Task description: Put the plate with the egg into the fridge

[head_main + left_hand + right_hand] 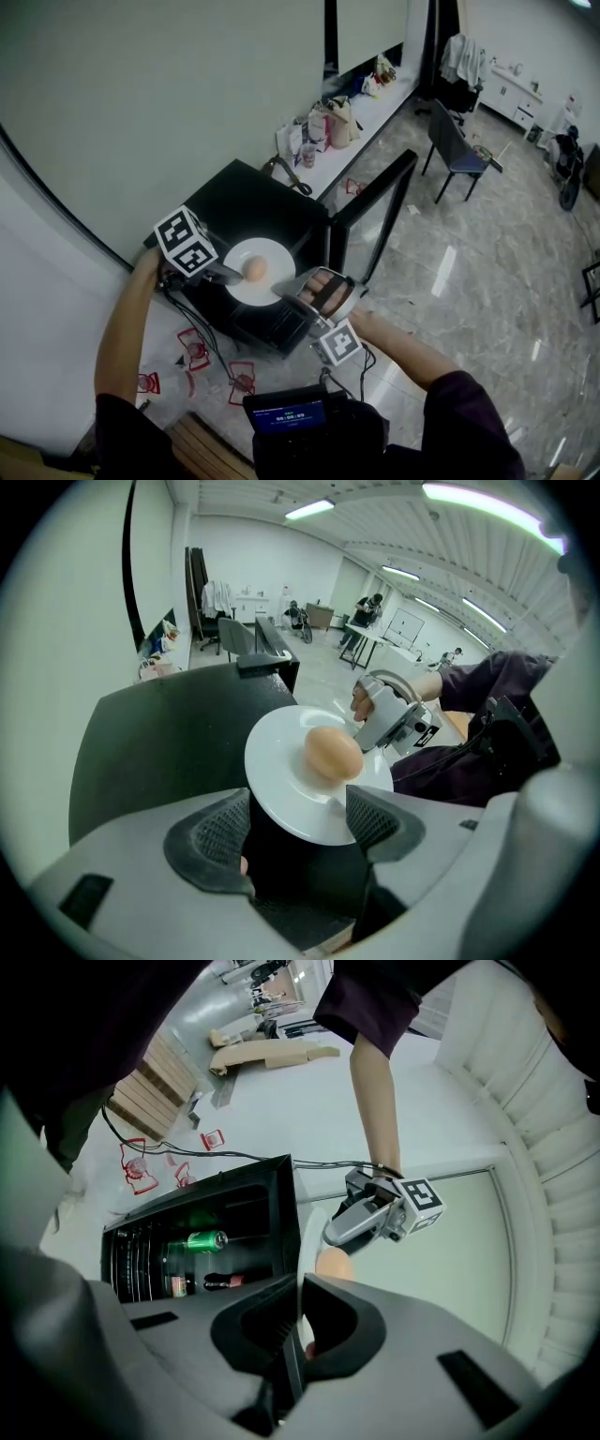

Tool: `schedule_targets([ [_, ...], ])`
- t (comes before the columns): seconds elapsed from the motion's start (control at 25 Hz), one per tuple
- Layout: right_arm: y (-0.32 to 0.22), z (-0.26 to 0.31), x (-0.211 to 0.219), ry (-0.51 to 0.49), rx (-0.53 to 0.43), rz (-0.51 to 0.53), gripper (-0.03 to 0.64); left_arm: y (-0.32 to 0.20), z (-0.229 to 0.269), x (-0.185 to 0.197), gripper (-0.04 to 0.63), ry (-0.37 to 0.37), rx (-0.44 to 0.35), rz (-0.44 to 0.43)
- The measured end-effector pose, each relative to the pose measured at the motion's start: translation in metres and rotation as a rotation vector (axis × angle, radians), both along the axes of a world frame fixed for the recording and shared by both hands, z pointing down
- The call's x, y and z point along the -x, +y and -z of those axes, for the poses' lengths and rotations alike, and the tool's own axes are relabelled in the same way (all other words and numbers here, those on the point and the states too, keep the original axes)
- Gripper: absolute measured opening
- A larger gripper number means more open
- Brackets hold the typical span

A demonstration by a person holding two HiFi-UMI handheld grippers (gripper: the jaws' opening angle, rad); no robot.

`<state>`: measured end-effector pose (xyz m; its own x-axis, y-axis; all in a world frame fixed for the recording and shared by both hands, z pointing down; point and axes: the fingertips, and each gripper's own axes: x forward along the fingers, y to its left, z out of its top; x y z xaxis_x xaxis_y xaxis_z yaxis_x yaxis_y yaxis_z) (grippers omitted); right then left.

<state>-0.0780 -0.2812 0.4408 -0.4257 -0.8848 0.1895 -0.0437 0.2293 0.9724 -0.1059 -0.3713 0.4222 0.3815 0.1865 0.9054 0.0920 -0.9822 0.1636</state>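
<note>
Currently the right gripper [283, 289] clamps the plate [270, 251] rim at 4 o'clock. Jaws of the left gripper [232, 274] stand wide astride the rim at 9 o'clock. Plate, egg [254, 269] centred, sits above the fridge [239, 202] top.

The right gripper [298, 1290] hides most of the egg [335, 1264]; the plate [307, 1246] shows only edge-on; the distant bags [334, 118] are indistinct.

The room looks like an open office or lab: glossy grey marble-tile floor [469, 281], long white ceiling strip lights [309, 510], dark folding chair [455, 150].
</note>
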Motion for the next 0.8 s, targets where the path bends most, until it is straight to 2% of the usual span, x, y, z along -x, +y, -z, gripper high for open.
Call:
schedule_targets([
  [0.2,0.008,-0.001,0.000,0.024,0.023,-0.017,0.018,0.005,0.015,0.006,0.308,0.057,-0.097,0.019],
  [0.36,0.019,-0.001,0.002,0.046,0.044,-0.042,0.018,0.022,0.034,0.007,0.307,0.158,-0.213,0.009],
  [0.56,0.043,0.004,0.006,0.057,0.041,-0.071,0.018,0.068,0.054,0.006,0.302,0.262,-0.352,-0.029],
  [0.68,0.055,0.001,0.005,0.066,0.043,-0.081,0.018,0.091,0.063,0.001,0.245,0.321,-0.438,-0.019],
  [0.8,0.070,-0.005,-0.001,0.079,0.045,-0.077,0.018,0.116,0.059,-0.003,0.209,0.341,-0.495,0.019],
])
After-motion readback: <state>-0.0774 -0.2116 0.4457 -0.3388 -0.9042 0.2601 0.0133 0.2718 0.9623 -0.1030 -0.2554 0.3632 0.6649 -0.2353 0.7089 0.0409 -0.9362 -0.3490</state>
